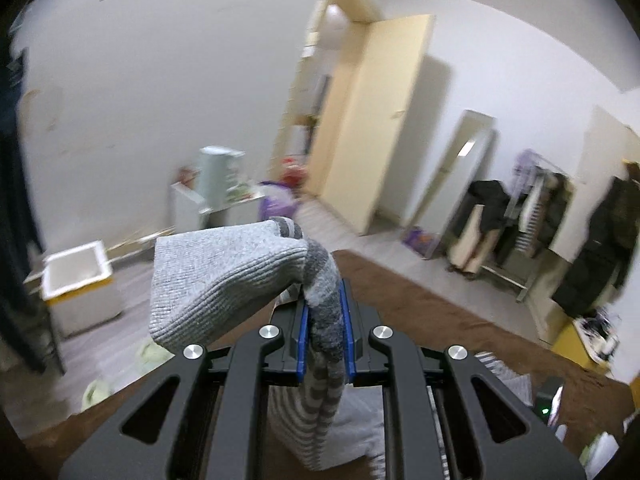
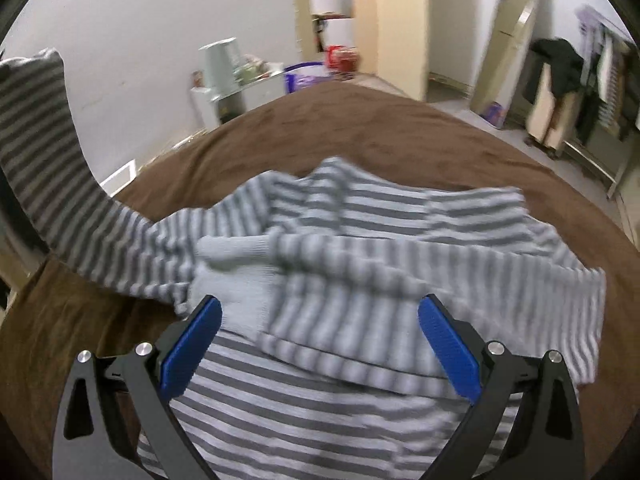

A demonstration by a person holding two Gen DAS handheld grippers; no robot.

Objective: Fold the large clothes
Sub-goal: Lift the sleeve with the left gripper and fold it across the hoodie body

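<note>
The left claw [image 1: 325,316] is pinching a sleeve [image 1: 224,276] of the striped sweater [image 2: 360,264], its blue pads [image 1: 303,332] clamping the knit just behind the plain grey cuff, which is flopping out to the left above the bed [image 1: 440,312]. The right claw [image 2: 320,344] is hovering wide, gripping nothing, over the sweater, which is lying rumpled on the brown bed, one sleeve rising up at the left edge
</note>
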